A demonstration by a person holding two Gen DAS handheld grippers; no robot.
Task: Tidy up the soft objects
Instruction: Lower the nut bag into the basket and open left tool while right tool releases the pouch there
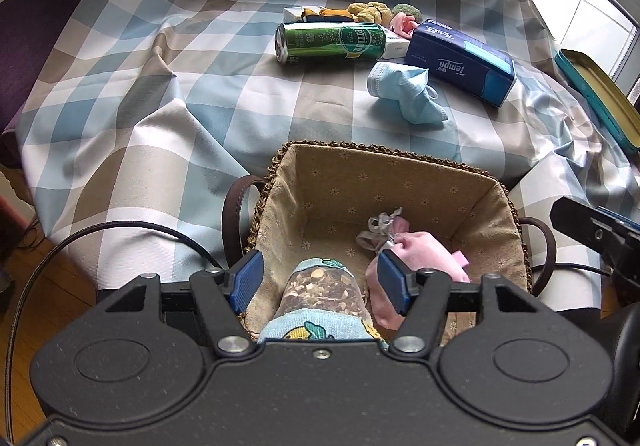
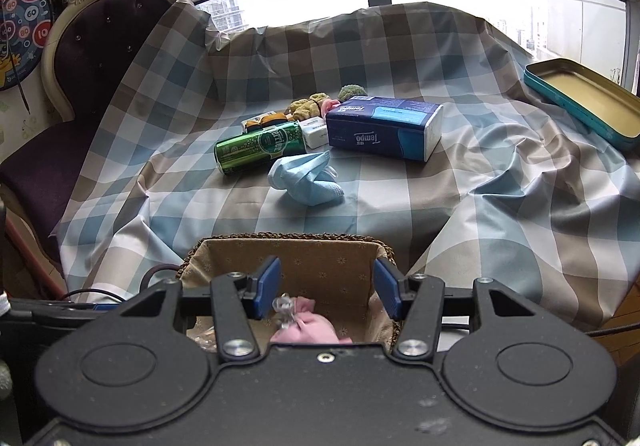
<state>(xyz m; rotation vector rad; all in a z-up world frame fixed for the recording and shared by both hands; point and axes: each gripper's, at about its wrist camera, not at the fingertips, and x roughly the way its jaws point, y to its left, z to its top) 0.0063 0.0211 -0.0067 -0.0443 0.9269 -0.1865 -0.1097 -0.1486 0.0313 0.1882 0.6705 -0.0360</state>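
Pink pouch [image 1: 416, 250] and patterned sachet [image 1: 320, 294] inside basket [image 1: 384, 181]; blue mask [image 1: 404, 91] crumpled on cloth.

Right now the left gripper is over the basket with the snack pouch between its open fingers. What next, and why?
Probably lift the left gripper clear: the snack pouch already lies in the basket beside the pink pouch, ungripped. The blue face mask looks like the next soft item.

pink pouch [image 1: 424, 250], green can [image 1: 332, 42] — checked cloth [image 1: 160, 93]

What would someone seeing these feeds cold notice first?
Probably the lined basket at the near table edge, holding a pink pouch and a clear snack bag that lies between the open left gripper fingers. Next, the crumpled blue face mask mid-cloth, in front of the green can.
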